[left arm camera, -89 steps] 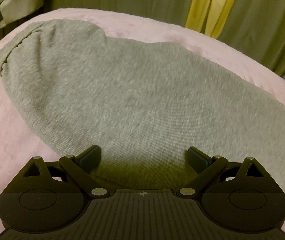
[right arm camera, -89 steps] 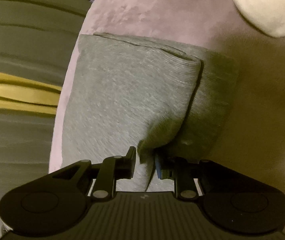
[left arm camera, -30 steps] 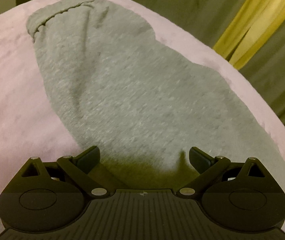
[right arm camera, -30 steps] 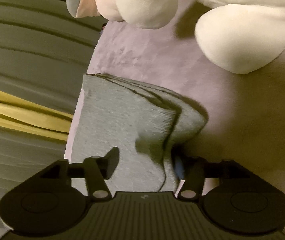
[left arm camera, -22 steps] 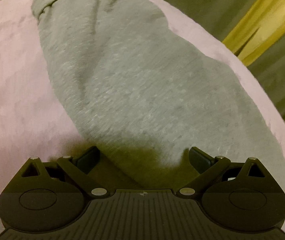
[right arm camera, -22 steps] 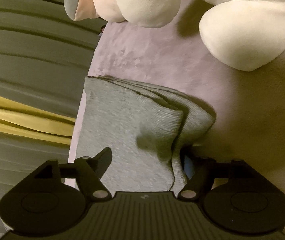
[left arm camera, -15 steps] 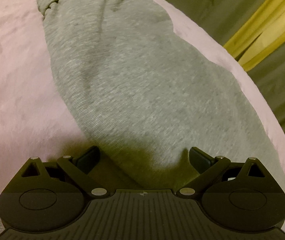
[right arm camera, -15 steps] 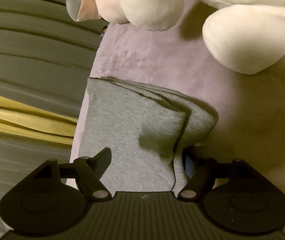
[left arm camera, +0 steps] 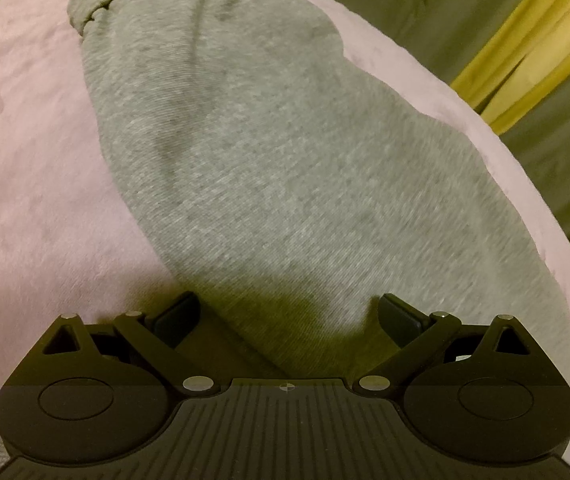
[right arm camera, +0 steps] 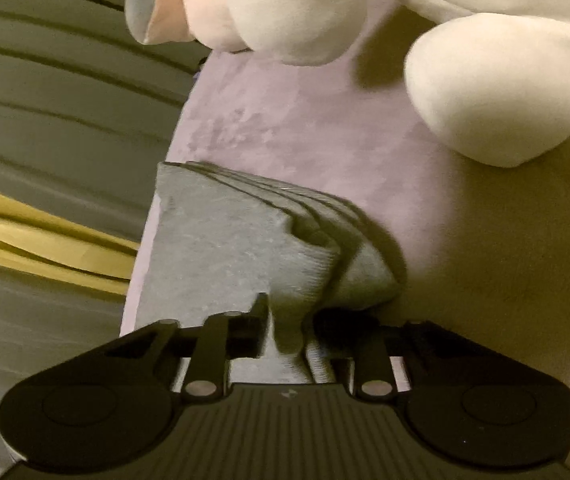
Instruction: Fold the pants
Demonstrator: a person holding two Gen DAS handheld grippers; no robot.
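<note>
While my right gripper, its jaws just closing, pinches the stacked hem edges of the soft, floppy grey pants lying on the pink bed, my left gripper hangs spread above them.

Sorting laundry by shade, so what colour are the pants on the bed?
Heather grey pants, seen best in the left wrist view.

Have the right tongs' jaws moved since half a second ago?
Yes. The right tongs have just been closing, pinching a fold of the grey pants lying on the pink blanket.
</note>
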